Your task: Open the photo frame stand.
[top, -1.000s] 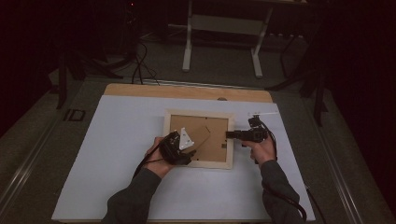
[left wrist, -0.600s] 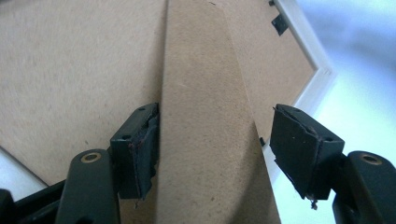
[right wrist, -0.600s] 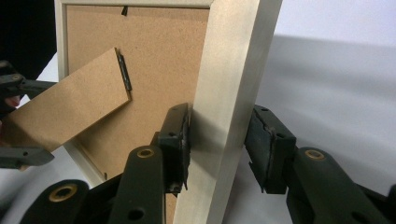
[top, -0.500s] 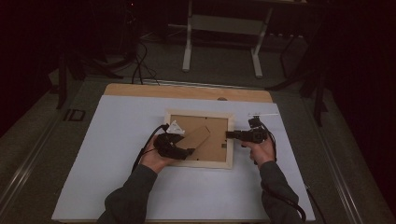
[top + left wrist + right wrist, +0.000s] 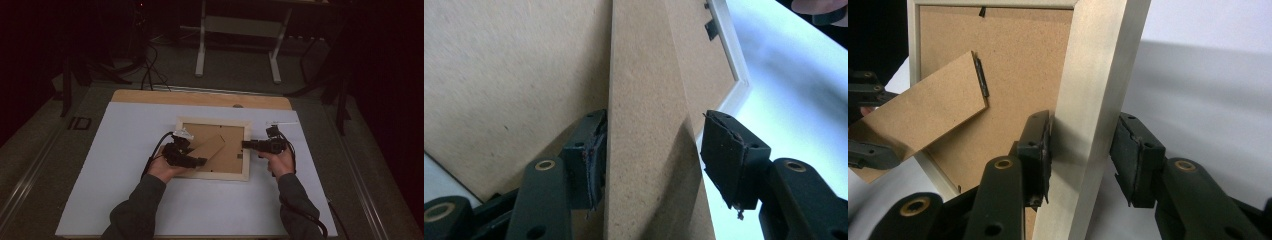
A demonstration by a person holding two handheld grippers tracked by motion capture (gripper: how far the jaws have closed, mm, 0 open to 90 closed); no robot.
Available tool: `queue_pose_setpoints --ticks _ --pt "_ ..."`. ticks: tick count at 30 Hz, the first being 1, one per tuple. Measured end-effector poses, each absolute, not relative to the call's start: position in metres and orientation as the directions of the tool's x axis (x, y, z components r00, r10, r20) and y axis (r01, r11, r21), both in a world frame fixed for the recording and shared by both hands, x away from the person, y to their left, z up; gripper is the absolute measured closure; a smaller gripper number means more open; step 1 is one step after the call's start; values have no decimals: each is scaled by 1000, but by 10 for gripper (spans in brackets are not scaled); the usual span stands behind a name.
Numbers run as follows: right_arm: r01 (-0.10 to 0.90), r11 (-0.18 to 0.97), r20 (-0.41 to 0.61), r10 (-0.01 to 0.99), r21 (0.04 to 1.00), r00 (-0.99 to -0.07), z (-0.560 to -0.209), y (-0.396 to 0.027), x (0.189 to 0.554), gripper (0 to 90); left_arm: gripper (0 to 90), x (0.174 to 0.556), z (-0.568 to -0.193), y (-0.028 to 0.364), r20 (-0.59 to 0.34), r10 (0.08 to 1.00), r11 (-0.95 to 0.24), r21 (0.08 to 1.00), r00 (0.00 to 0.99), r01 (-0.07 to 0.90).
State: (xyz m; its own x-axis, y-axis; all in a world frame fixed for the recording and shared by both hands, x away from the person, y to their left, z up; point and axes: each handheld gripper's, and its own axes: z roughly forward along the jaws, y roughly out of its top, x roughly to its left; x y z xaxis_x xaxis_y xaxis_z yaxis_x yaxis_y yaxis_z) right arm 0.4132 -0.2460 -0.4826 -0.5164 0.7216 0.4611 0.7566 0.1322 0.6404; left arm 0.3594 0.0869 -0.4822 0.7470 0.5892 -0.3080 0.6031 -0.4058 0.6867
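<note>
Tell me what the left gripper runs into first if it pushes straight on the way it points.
Most likely nothing new: the left gripper already straddles the stand flap on the picture frame's back. Pushed on, the flap slides deeper between its jaws; depth is hard to judge.

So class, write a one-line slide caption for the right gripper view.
Right gripper straddles the picture frame's pale rail; hinged easel stand lifted off the backing.

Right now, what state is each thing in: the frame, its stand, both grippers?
picture frame: face down on the white sheet, backing up.
easel stand: swung out from the backing, between the left fingers.
left gripper: just been closing; one pad touches the stand, the other is clear.
right gripper: astride the frame's side rail; grip unclear.
</note>
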Motion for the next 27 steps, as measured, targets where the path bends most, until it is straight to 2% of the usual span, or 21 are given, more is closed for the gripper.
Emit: queue_pose_setpoints --ticks 3,9,27 --pt "754 133 458 722 644 -519 -483 -246 413 604 444 361 -483 87 -332 582 -407 672 742 619" --pt "748 135 453 722 650 -524 -482 -246 412 603 529 362 -482 88 -343 583 -410 659 736 631" --pt "696 148 381 748 702 -543 -475 -243 407 603 553 360 -476 82 -281 600 -437 669 749 601"
